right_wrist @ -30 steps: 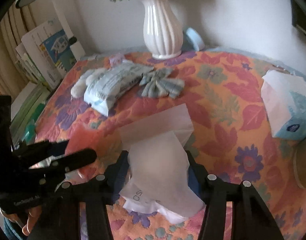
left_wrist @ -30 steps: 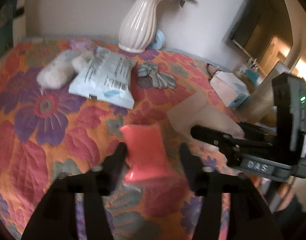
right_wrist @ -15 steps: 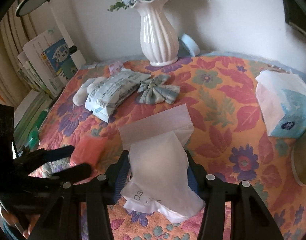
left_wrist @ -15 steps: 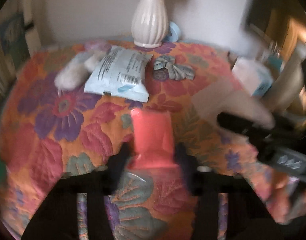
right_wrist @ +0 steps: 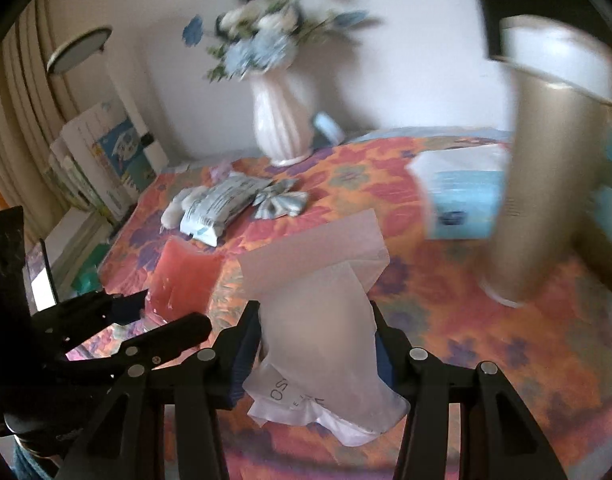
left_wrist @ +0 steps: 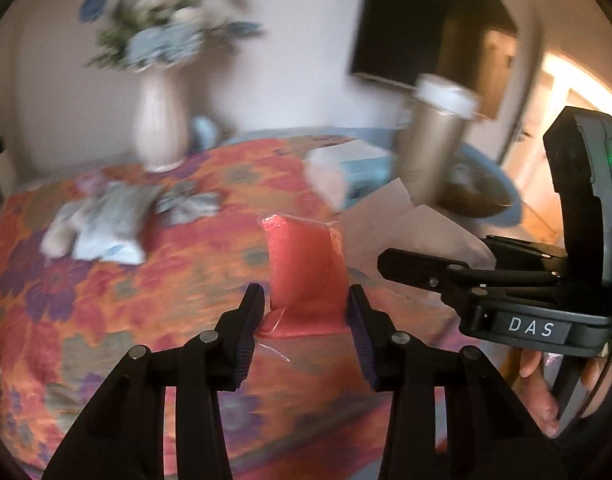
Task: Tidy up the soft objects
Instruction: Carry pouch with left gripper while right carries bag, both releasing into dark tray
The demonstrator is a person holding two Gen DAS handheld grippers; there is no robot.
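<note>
Pink plastic pouch [left_wrist: 306, 268] now sits pinched in your left tool [left_wrist: 306, 320], whose jaws have just closed on it, lifted off the floral desk [left_wrist: 106, 320]. Your right tool [right_wrist: 316, 344] pinches the white pouch [right_wrist: 322, 320], raised too. Both can go to the far-left pile [right_wrist: 218, 204].

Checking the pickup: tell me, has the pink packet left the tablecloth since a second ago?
Yes. The pink packet, clamped in the left gripper, now rides higher against the tablecloth.
</note>
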